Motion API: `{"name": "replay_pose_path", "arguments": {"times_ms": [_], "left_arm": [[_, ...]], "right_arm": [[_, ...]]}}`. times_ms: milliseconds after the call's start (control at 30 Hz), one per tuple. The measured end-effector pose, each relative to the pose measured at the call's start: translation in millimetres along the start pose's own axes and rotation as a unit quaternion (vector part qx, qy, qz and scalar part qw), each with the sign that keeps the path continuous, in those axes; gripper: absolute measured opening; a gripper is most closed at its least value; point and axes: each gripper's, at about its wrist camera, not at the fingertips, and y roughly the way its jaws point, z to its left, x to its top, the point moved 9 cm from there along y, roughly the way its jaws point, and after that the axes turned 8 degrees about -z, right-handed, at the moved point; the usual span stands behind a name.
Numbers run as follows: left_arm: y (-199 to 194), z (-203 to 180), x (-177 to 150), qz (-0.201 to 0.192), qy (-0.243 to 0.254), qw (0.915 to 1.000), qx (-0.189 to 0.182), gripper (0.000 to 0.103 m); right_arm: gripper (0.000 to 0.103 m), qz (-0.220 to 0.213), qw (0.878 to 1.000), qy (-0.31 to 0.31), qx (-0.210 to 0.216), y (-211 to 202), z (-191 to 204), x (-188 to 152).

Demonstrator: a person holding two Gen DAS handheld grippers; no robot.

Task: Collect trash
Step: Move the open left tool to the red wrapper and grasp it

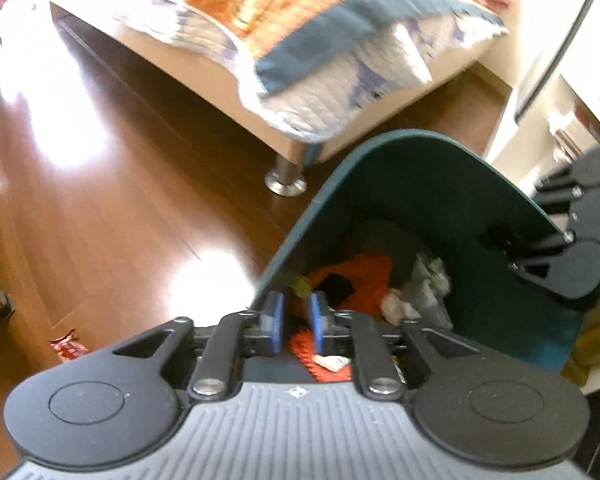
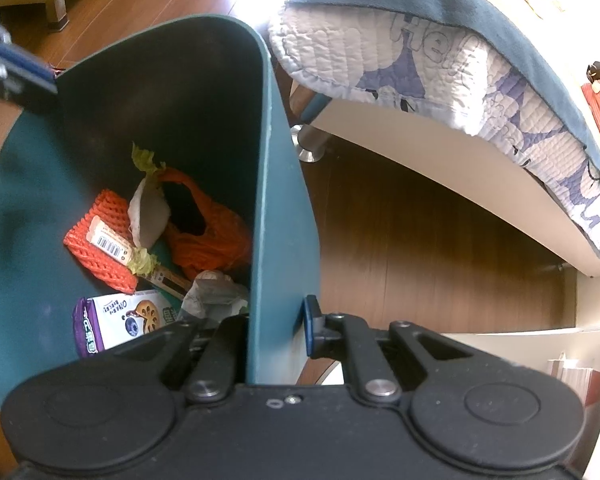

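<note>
The left gripper (image 1: 296, 322) is hovering right over the mouth of the dark teal plastic trash bin (image 1: 428, 184), its blue-padded fingers (image 1: 275, 320) standing slightly apart with nothing between them. No earlier view here, so that small gap is all there is to go on.

Over on the other side, the right gripper (image 2: 278, 330) is clamping the bin's wall at the rim: one blue-padded finger (image 2: 310, 328) is pressing on the outside of the teal wall, the other is hidden inside the bin. From the left wrist view that same gripper (image 1: 512, 246) is showing at the bin's far edge, gripping the rim.

Inside the bin the trash is piling up: an orange foam mesh sleeve (image 2: 100, 240) with a white barcode label, an orange plastic bag (image 2: 208, 232), a crumpled white paper (image 2: 148, 216), wilted green leaf scraps (image 2: 144, 160), a purple and white snack packet (image 2: 116, 320) and a grey crumpled wrapper (image 2: 214, 292).

Still out on the brown wooden floor (image 1: 120, 200), a red crinkled wrapper (image 1: 66, 346) is lying well left of the bin, close by the left gripper's body in the picture.

Behind the bin, a bed with a quilted white and blue cover (image 2: 420, 64) is standing on a round metal leg (image 1: 286, 178), the leg just beside the bin's rim.
</note>
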Motion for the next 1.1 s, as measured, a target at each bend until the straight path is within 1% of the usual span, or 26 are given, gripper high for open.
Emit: {"name": "replay_pose_path", "arguments": {"times_ms": [33, 67, 100, 133, 167, 233, 300, 333, 367, 467, 600, 700, 833, 900, 967, 1067, 1100], "left_arm": [[-2.0, 5.4, 1.4, -0.004, -0.006, 1.0000, 0.003, 0.032], [-4.3, 11.9, 2.7, -0.009, -0.015, 0.9998, 0.007, 0.046], [-6.5, 20.2, 3.8, -0.015, -0.026, 0.9995, 0.011, 0.055], [-7.7, 26.7, 4.8, -0.019, -0.034, 0.9991, 0.016, 0.069], [-8.6, 34.4, 5.0, -0.025, -0.042, 0.9986, 0.023, 0.072], [-9.5, 52.1, 6.1, -0.029, -0.054, 0.9973, 0.042, 0.072], [-9.6, 74.8, 6.6, -0.030, -0.078, 0.9947, 0.061, 0.072], [-8.9, 83.2, 6.8, -0.030, -0.089, 0.9934, 0.065, 0.079], [-8.4, 93.5, 6.0, -0.030, -0.104, 0.9917, 0.069, 0.081], [-2.0, 125.7, 0.1, -0.019, -0.160, 0.9842, 0.075, 0.083], [12.2, 165.1, -15.3, -0.002, -0.221, 0.9716, 0.084, 0.083], [23.0, 190.5, -28.8, 0.007, -0.251, 0.9638, 0.089, 0.084], [44.1, 225.6, -49.8, 0.024, -0.285, 0.9523, 0.107, 0.085], [60.9, 245.4, -65.6, 0.044, -0.303, 0.9436, 0.125, 0.087], [76.0, 261.8, -84.3, 0.060, -0.325, 0.9350, 0.128, 0.087], [99.2, 288.3, -111.3, 0.081, -0.346, 0.9220, 0.154, 0.087], [105.2, 294.6, -117.8, 0.085, -0.353, 0.9183, 0.157, 0.087]], "right_arm": [[0.010, 0.000, 1.000, -0.001, 0.000, 0.4, -0.1, 0.5], [0.010, 0.000, 1.000, 0.000, 0.001, 0.3, 0.1, 0.7], [0.010, 0.000, 1.000, -0.002, 0.001, 0.4, 0.1, 0.7], [0.010, 0.000, 1.000, -0.003, 0.000, 0.5, 0.3, 0.7], [0.010, 0.000, 1.000, -0.005, 0.000, 0.5, 0.5, 0.6], [0.010, 0.000, 1.000, -0.007, 0.000, 0.5, 1.0, 0.6], [0.010, -0.001, 1.000, -0.008, 0.002, 0.3, 1.4, 0.8], [0.010, 0.000, 1.000, -0.008, 0.002, 0.6, 1.0, 1.1], [0.010, 0.000, 1.000, -0.008, 0.002, 0.7, 0.9, 1.3], [0.010, 0.000, 1.000, -0.009, 0.002, 0.9, 0.8, 1.6], [0.010, 0.000, 1.000, -0.015, 0.003, 0.8, 1.4, 2.5], [0.010, 0.000, 1.000, -0.020, 0.004, 0.8, 2.0, 2.8], [0.010, 0.000, 1.000, -0.027, 0.005, 0.3, 3.2, 1.2], [0.010, 0.000, 1.000, -0.027, 0.005, 0.6, 3.0, 0.3], [0.010, 0.001, 1.000, -0.029, 0.005, 0.7, 2.5, -0.6], [0.010, 0.002, 1.000, -0.028, 0.007, 0.7, 1.4, -2.4], [0.010, 0.002, 1.000, -0.028, 0.007, 0.2, 1.5, -2.9]]}}
